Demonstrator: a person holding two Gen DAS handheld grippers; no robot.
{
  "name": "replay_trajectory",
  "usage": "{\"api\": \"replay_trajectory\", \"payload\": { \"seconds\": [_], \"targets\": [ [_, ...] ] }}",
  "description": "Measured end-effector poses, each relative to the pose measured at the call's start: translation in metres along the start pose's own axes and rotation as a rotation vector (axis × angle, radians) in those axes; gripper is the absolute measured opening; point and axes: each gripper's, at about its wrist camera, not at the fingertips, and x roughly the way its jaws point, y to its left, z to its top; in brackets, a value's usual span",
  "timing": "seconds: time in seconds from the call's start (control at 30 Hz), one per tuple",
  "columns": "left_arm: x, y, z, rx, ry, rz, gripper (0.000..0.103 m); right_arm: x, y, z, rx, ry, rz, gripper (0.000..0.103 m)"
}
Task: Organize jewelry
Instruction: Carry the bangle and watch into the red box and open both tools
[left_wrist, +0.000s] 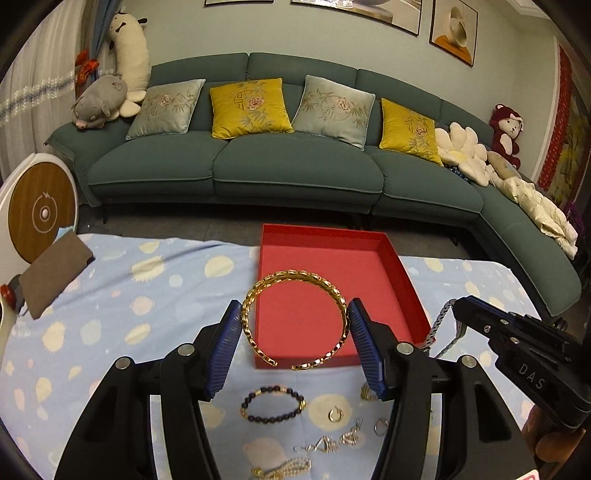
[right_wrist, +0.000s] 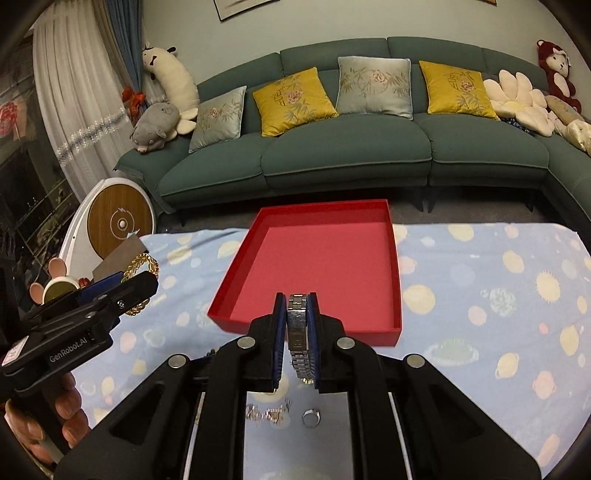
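Observation:
My left gripper (left_wrist: 294, 314) is shut on a gold open bangle (left_wrist: 291, 276) and holds it in the air over the near part of the red tray (left_wrist: 408, 280). My right gripper (right_wrist: 297, 301) is shut on a silver metal watch (right_wrist: 297, 332), held just short of the red tray's (right_wrist: 395, 266) near edge. In the left wrist view the right gripper (left_wrist: 456, 314) shows at the right with the watch band (left_wrist: 439, 325) hanging from it. The left gripper (right_wrist: 122, 284) shows at the left of the right wrist view with the bangle (right_wrist: 142, 267). The tray is empty inside.
On the blue dotted cloth (left_wrist: 110, 314) near me lie a dark bead bracelet (left_wrist: 273, 404), a small ring (left_wrist: 335, 414), silver pieces (left_wrist: 332, 441) and a pearl strand (left_wrist: 284, 469). A brown pouch (left_wrist: 51, 273) lies at far left. A green sofa (left_wrist: 295, 166) stands behind.

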Motion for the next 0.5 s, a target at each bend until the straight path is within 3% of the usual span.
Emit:
{"api": "replay_trajectory", "payload": {
  "seconds": [0.2, 0.3, 0.5],
  "targets": [
    [0.067, 0.007, 0.027, -0.071, 0.081, 0.027, 0.056, 0.045, -0.014, 0.039, -0.009, -0.003, -0.055, 0.011],
    [0.094, -0.005, 0.034, 0.042, 0.073, 0.109, 0.056, 0.069, -0.026, 0.051, 0.012, 0.0, -0.052, 0.011],
    [0.147, -0.013, 0.059, 0.079, 0.106, 0.111, 0.056, 0.119, -0.04, 0.073, 0.03, 0.014, -0.071, 0.011]
  ]
}}
